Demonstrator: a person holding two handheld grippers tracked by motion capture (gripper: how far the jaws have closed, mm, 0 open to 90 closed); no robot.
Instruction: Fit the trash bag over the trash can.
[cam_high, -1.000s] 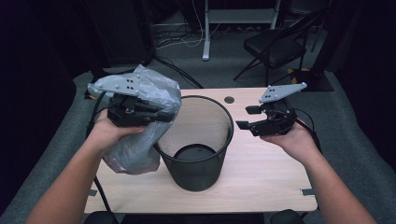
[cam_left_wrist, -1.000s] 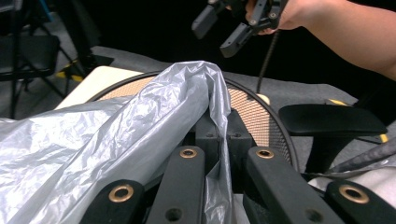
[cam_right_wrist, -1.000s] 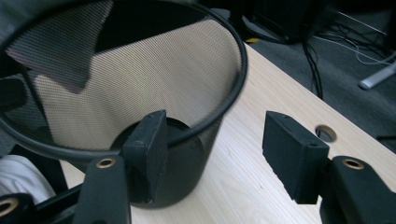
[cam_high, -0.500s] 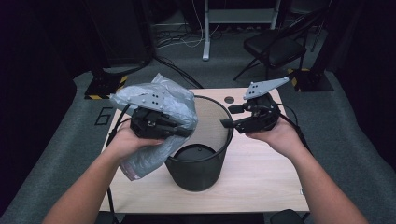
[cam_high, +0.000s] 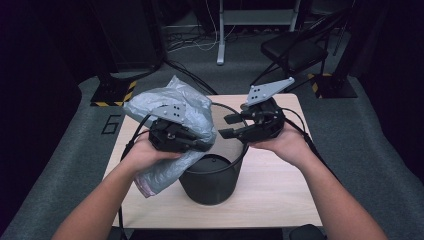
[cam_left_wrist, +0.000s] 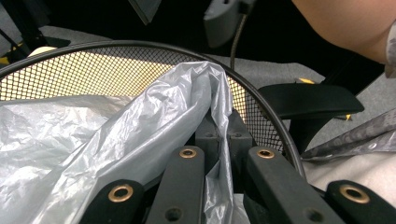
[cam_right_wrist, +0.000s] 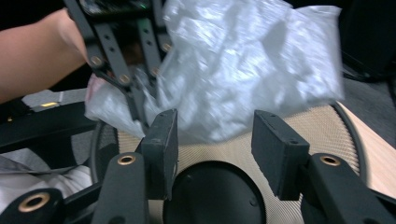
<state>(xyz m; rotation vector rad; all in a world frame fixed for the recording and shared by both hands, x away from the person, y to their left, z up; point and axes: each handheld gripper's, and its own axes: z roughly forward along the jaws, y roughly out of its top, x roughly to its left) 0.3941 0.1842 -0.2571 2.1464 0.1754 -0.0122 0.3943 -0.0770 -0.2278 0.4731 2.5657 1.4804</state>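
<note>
A black mesh wastebasket (cam_high: 207, 185) stands in the middle of a wooden table (cam_high: 280, 192). My left gripper (cam_high: 204, 146) is shut on a crumpled grey plastic bag (cam_high: 175, 105) at the basket's left rim. In the left gripper view its jaws (cam_left_wrist: 224, 135) pinch a fold of the bag (cam_left_wrist: 140, 126) just before the mesh rim (cam_left_wrist: 116, 46). My right gripper (cam_high: 223, 126) hovers over the right rim, pointing left at the bag. Its jaws (cam_right_wrist: 215, 149) have just been closing, stand apart and press on nothing. The bag (cam_right_wrist: 243, 70) hangs just beyond them, above the basket floor (cam_right_wrist: 215, 196).
A black folding chair (cam_high: 295, 50) and a white desk leg (cam_high: 220, 30) stand on the grey carpet beyond the table. Cables trail across the floor at the back. A black stand base with yellow striped tape (cam_high: 112, 92) sits at the left.
Both hands have come in toward the basket. The left gripper has moved right and down with the bag. The right gripper has moved left over the rim, and its jaws are narrower.
</note>
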